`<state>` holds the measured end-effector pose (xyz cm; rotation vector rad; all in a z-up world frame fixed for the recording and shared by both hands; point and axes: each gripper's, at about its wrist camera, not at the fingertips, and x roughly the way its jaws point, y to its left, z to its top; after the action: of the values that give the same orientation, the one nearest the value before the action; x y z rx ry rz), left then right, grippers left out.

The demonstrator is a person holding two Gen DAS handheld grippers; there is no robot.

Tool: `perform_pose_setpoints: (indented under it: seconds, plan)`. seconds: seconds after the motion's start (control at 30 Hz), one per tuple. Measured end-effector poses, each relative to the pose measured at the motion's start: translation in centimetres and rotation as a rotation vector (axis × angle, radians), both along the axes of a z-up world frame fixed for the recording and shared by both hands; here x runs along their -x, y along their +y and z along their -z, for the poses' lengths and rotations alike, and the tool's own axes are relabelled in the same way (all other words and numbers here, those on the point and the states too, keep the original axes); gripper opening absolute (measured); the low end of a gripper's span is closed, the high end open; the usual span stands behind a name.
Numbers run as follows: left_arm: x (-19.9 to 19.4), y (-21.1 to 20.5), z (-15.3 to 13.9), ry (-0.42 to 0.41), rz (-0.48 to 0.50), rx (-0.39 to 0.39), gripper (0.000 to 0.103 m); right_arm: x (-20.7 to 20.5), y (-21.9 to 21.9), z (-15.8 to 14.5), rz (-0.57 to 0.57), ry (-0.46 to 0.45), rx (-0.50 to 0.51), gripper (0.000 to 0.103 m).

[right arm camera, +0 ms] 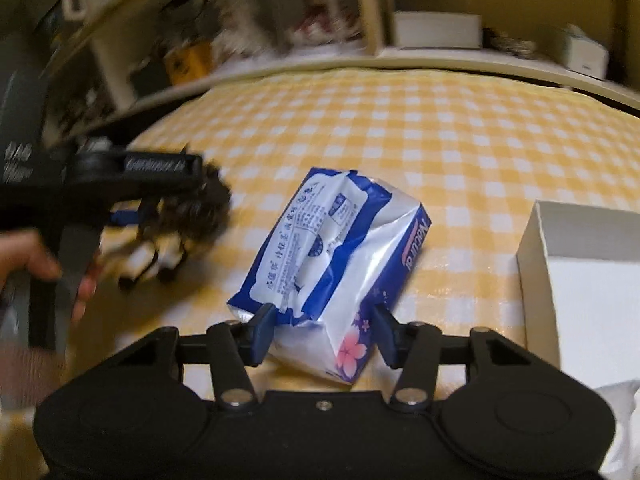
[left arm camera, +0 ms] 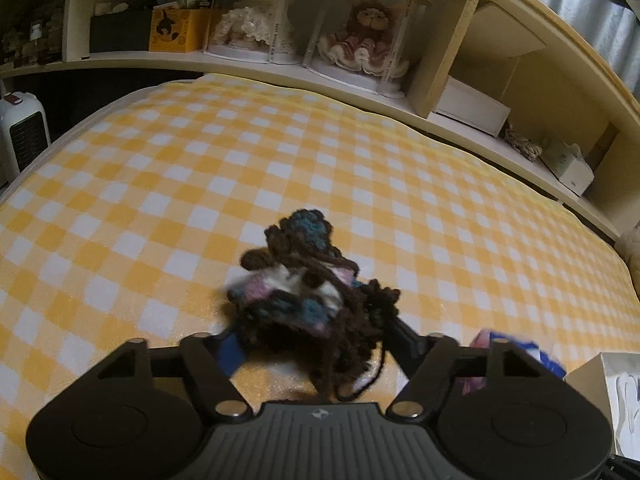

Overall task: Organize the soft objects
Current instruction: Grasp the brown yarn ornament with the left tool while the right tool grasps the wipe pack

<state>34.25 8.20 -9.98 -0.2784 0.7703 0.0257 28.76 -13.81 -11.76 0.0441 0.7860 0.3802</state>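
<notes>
My left gripper (left arm camera: 312,344) is shut on a dark brown crocheted piece (left arm camera: 304,292) with blue, pink and white patches, held above the yellow checked bedspread (left arm camera: 200,168). In the right wrist view the left gripper (right arm camera: 168,216) shows at the left, blurred, with the crochet (right arm camera: 200,212) hanging from it. My right gripper (right arm camera: 324,328) is shut on a blue and white soft tissue pack (right arm camera: 332,248) that rests on the bedspread (right arm camera: 460,152). The pack's edge (left arm camera: 516,344) shows at the lower right of the left wrist view.
A white open box (right arm camera: 580,280) stands on the bed right of the tissue pack. The shelved headboard (left arm camera: 360,76) holds dolls in clear cases (left arm camera: 360,40), a yellow box (left arm camera: 176,30) and white boxes. A white heater (left arm camera: 22,128) stands at the left.
</notes>
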Motion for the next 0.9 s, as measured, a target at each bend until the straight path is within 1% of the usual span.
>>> perform_pose_setpoints:
  seconds: [0.2,0.3,0.37,0.4,0.43,0.47,0.5,0.53,0.57,0.6,0.67,0.7,0.83,0.87,0.9]
  plan:
    - [0.3,0.0,-0.2,0.013,0.025,0.015,0.055,2.7,-0.7,-0.9,-0.171,0.032,0.143,0.049]
    - [0.4,-0.1,-0.2,0.02,0.04,0.027,0.046,4.1,-2.0,-1.8,-0.188,0.05,0.196,0.048]
    - [0.6,-0.2,-0.3,0.028,0.054,0.03,0.044,4.6,-3.0,-2.6,-0.164,0.054,0.196,0.048]
    - [0.8,-0.3,-0.3,0.032,0.062,0.032,0.04,4.7,-3.5,-3.0,-0.149,0.047,0.182,0.051]
    - [0.9,-0.5,-0.4,0.037,0.072,0.035,0.033,4.8,-4.1,-3.5,-0.129,0.039,0.154,0.066]
    - [1.1,-0.6,-0.4,0.039,0.081,0.033,0.031,4.8,-4.5,-3.8,-0.105,0.031,0.125,0.084]
    - [1.3,-0.9,-0.5,0.044,0.095,0.033,0.029,4.6,-4.8,-4.1,-0.08,0.024,0.087,0.09]
    - [1.5,-1.0,-0.6,0.05,0.103,0.031,0.027,4.4,-5.1,-4.1,-0.058,0.024,0.042,0.092]
    - [1.7,-1.2,-0.6,0.057,0.114,0.03,0.025,4.0,-5.3,-4.0,-0.033,0.041,-0.006,0.092]
    - [2.1,-1.5,-0.8,0.064,0.128,0.028,0.023,3.5,-5.5,-3.6,0.0,0.082,-0.054,0.092]
    - [2.7,-2.0,-0.9,0.08,0.156,0.019,0.021,2.8,-5.5,-2.8,0.044,0.14,-0.106,0.092]
    - [3.2,-2.4,-1.0,0.091,0.176,0.008,0.021,2.5,-5.4,-2.5,0.057,0.151,-0.114,0.092]
    - [4.9,-3.6,-1.1,0.128,0.231,-0.026,0.021,2.1,-4.2,-1.5,0.129,0.144,-0.056,0.093]
    - [5.3,-3.7,-1.1,0.137,0.238,-0.028,0.024,2.0,-4.0,-1.2,0.142,0.147,-0.053,0.093]
    - [5.8,-3.9,-1.2,0.146,0.243,-0.026,0.038,1.9,-3.9,-1.1,0.146,0.15,-0.058,0.094]
